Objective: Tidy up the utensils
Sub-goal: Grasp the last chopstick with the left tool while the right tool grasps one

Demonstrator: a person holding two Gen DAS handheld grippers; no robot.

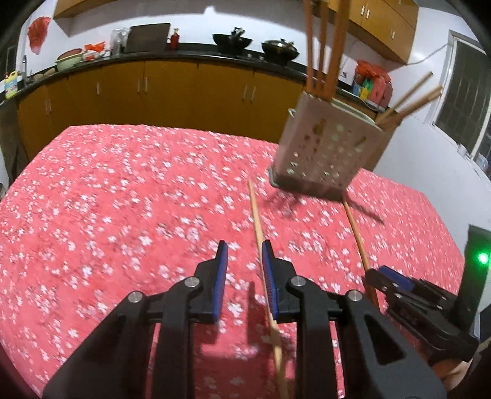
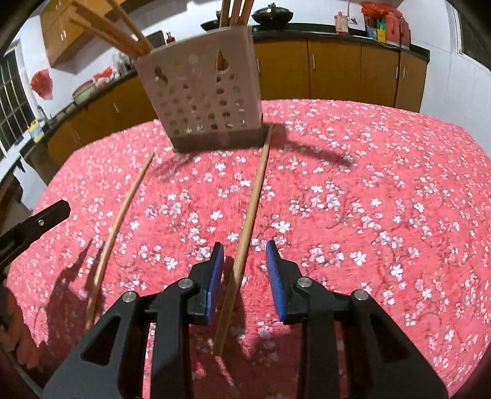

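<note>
Chopsticks lie on the counter (image 2: 383,172), which wears a pink cloth with little white flowers. One chopstick (image 1: 260,242) lies just inside the right finger of the left claw (image 1: 244,264). That claw is spread wide and grips nothing. The stick runs from under the claw toward the holder.

A second chopstick (image 2: 248,221) lies between the fingers of the right claw (image 2: 244,267), closer to its left finger. This claw is spread wide too, with nothing pinched. The far tip of this stick reaches the bottom corner of the holder and looks like it touches it, though the picture is blurry there.

The white holder (image 2: 202,92) with round holes stands at the far side of the counter. More chopsticks (image 2: 236,12) stick up out of it, and some lean out to one side.

In the left view, the right claw shows at the lower right, over its stick. Behind everything are brown cupboards (image 1: 172,89) and dark woks (image 1: 279,49) on a black kitchen top.
</note>
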